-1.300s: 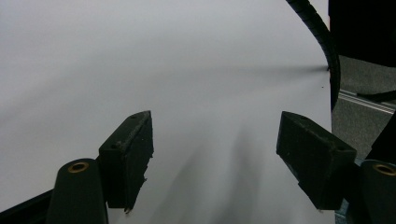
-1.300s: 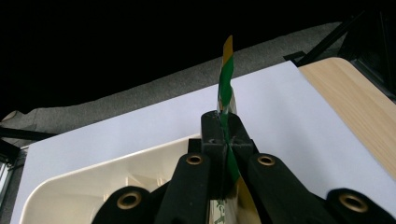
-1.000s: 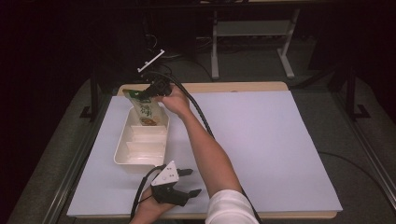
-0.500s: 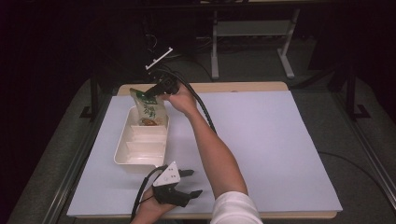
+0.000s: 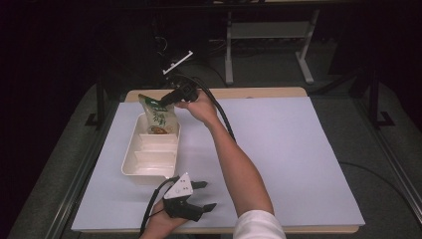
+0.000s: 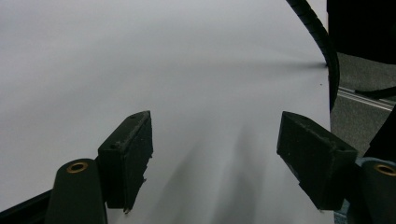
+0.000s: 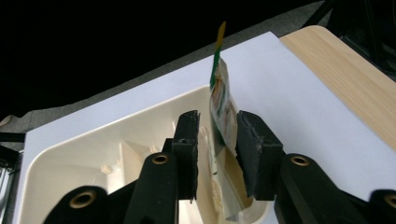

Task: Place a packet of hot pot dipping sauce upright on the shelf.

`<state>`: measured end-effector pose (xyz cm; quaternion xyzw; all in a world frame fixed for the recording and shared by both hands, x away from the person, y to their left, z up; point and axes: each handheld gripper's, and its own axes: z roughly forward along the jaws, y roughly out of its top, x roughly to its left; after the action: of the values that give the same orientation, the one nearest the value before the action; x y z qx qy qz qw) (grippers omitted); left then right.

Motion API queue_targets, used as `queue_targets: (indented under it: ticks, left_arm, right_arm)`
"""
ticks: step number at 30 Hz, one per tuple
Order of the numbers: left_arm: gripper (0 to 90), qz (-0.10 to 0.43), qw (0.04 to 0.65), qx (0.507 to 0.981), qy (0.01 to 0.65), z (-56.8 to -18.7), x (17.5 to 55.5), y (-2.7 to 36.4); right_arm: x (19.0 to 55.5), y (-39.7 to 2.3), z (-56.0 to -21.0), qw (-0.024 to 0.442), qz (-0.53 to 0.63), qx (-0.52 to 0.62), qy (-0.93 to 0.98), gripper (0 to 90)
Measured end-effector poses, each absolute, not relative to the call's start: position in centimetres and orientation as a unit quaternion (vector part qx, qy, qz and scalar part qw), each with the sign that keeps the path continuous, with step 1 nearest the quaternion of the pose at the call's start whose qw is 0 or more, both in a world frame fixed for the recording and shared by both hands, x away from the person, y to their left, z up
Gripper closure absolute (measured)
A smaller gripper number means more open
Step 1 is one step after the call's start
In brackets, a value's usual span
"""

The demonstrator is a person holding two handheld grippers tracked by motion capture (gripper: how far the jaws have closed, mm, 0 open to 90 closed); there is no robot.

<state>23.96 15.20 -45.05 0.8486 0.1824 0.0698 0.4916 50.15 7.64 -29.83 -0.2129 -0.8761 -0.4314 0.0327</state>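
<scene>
A green and white snack pouch (image 5: pixel 159 119) stands upright in the far compartment of a cream divided tray (image 5: pixel 130 158) at the table's left. My right gripper (image 5: pixel 166 102) reaches over the tray's far end. In the right gripper view the pouch (image 7: pixel 223 105) sits edge-on between the jaws of the gripper (image 7: pixel 218 119). The jaws stand a little apart: the pouch lies against the right one, and a small gap shows at the left one. The tray (image 7: pixel 70 149) lies below. My left gripper (image 5: pixel 209 195) rests open near the front edge, and its view shows the gripper (image 6: pixel 217 123) over bare white mat.
The white mat (image 5: pixel 298 149) covers most of the wooden table (image 5: pixel 259 92). The right gripper's black cable (image 5: pixel 221 114) trails along the forearm and also crosses the left gripper view as a cable (image 6: pixel 322 42). Metal stands (image 5: pixel 268 45) are on the dark floor beyond.
The right gripper has shifted slightly right and back while the pouch stays in the tray's far compartment. The left gripper has not moved.
</scene>
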Motion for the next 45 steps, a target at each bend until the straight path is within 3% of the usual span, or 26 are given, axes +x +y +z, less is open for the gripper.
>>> queue_targets:
  ticks: [15, 45]
  left_arm:
    - [25.8, 0.073, 0.487, 0.851, 0.179, -45.0, 23.8, 15.1]
    - [25.5, 0.081, 0.484, 0.852, 0.183, -44.6, 23.7, 15.2]
  right_arm:
    - [48.3, 5.2, -29.5, 0.032, -0.435, -0.220, -0.873, 58.0]
    - [44.7, -2.0, -28.8, 0.028, -0.452, -0.239, -0.859, 49.6]
